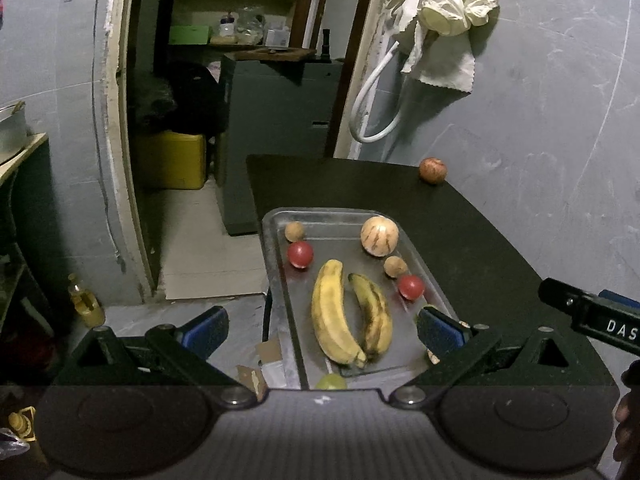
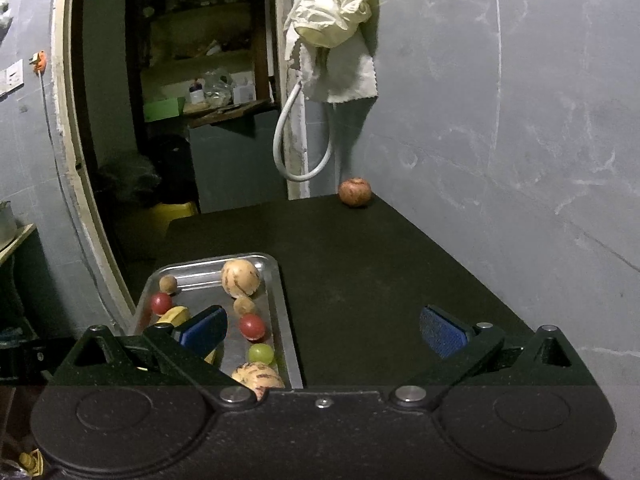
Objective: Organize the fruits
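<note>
The fruits lie mostly in a metal tray (image 1: 276, 240) at the left edge of my dark table (image 1: 500, 248). In it, 2 bananas (image 1: 348, 316) lie side by side near the middle, their near tips touching. A striped pale melon (image 1: 379, 236) sits at the far right of the tray, with a small brown fruit (image 1: 395, 266) and a red tomato (image 1: 411, 287) just near of it. Along the far left side sit another small brown fruit (image 1: 294, 231) and a second red tomato (image 1: 300, 254). At the near end, the right wrist view shows a green round fruit (image 2: 261, 353) and a second striped melon (image 2: 258, 376). 1 reddish apple (image 2: 355, 191) stands alone at the table's far edge by the grey wall (image 2: 520, 120), well apart from the tray. My left gripper (image 1: 322, 330) hovers over the tray's near end, spread wide and holding nothing. My right gripper (image 2: 322, 330) is likewise spread and empty, its left finger over the tray, its right finger over bare table. A pale cloth (image 2: 336, 20) hangs on the wall beside the doorway.
</note>
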Tool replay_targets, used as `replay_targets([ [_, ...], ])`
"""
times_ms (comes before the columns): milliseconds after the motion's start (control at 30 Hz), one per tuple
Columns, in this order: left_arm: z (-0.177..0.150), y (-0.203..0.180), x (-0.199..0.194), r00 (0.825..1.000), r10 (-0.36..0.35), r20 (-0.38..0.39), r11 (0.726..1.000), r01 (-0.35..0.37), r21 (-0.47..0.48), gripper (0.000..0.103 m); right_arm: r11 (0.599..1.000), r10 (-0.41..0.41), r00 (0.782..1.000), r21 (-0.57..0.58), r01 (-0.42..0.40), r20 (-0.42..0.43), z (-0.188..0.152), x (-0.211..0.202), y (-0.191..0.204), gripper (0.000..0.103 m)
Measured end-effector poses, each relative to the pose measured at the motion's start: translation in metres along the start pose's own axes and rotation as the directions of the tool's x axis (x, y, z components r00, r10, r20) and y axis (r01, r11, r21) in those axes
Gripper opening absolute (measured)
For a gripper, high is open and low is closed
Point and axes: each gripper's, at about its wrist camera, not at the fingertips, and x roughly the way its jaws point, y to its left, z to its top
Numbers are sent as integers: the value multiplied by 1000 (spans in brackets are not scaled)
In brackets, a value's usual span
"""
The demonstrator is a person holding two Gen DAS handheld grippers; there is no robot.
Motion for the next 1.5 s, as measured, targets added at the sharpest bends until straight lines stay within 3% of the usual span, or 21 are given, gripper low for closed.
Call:
replay_targets([
  [467,-7,6,-14,998,53,22,998,-52,-25,102,997,56,998,-45,-55,16,4,5,-7,102],
  [967,-25,-27,-14,992,120,-27,991,-121,-49,102,988,138,989,-60,-141,-61,-1,12,-37,102],
  [1500,-47,-51,-27,986,164,-43,986,-165,-38,102,972,222,971,-63,-228,-87,-23,-1,-60,102],
])
